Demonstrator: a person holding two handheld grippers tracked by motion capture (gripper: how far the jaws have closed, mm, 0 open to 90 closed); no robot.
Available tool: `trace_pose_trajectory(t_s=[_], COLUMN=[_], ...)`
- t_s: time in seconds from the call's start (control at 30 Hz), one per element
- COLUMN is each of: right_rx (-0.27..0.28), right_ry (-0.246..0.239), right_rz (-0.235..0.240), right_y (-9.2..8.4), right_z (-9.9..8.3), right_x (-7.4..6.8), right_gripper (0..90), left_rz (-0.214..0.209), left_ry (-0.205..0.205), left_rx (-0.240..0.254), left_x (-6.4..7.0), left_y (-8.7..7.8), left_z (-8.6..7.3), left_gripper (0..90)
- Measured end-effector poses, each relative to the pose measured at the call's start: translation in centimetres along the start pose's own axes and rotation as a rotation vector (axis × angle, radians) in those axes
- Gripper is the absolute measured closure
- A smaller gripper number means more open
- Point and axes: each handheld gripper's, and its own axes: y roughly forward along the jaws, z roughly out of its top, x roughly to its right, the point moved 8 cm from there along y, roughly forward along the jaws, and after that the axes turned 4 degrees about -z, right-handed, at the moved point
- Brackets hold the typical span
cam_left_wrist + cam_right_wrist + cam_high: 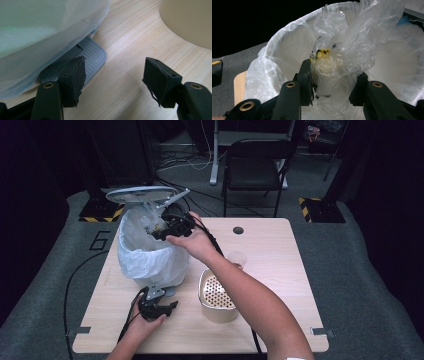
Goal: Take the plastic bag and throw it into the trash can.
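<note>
Right gripper (pixel 332 82): fingers clamped on a crumpled plastic wrapper (pixel 337 65) with a yellow patch, held over the open pedal bin (pixel 150 252).
Bin: white liner, lid (pixel 141 194) raised.
Left gripper (pixel 113 80): fingers apart, one finger (pixel 75 77) resting on the bin's grey pedal (pixel 93 56), low on the surface (pixel 130 45).
Perforated beige container (pixel 217 295): right of the bin.

Light wooden table (pixel 280 270) with a round cable hole (pixel 238 230), on grey carpet (pixel 370 285) marked "6" (pixel 101 240). Black folding chair (pixel 255 167) behind. Yellow-black striped stand bases (pixel 320 210) left and right. Loose cables (pixel 187 162) on floor. Surroundings dark.
</note>
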Motion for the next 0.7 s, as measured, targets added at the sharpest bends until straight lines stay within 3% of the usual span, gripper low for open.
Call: trace_pose_trajectory(t_s=[0.37, 0.43, 0.5, 0.53, 0.57, 0.6, 0.7], right_rx=[-0.023, -0.026, -0.025, -0.028, -0.028, -0.008, -0.001], right_ry=[0.014, 0.0, 0.007, 0.028, 0.028, 0.04, 0.044], right_rz=[-0.004, -0.006, 0.0, -0.003, -0.003, 0.004, -0.004], right_y=[1.2, 1.6, 1.8, 1.9, 1.9, 1.8, 1.7], right_z=[-0.1, -0.1, -0.1, -0.1, -0.1, 0.1, 0.2], right_x=[-0.3, -0.2, -0.2, -0.4, -0.4, -0.5, -0.6], right_gripper=[59.6, 53.9, 48.7, 39.3, 39.3, 31.6, 24.1], left_rz=[-0.006, -0.005, 0.003, -0.006, -0.006, 0.001, -0.005], left_ry=[-0.005, -0.004, 0.005, -0.005, -0.005, 0.004, -0.003], left_rx=[0.001, 0.001, 0.0, 0.001, 0.001, -0.001, -0.005], left_x=[0.1, 0.1, 0.0, 0.1, 0.1, 0.0, 0.0], left_y=[0.0, 0.0, 0.0, 0.0, 0.0, 0.0, 0.0], left_z=[0.0, 0.0, 0.0, 0.0, 0.0, 0.0, 0.0], left_gripper=[34.1, 34.1, 34.1, 34.1, 34.1, 34.1, 34.1])
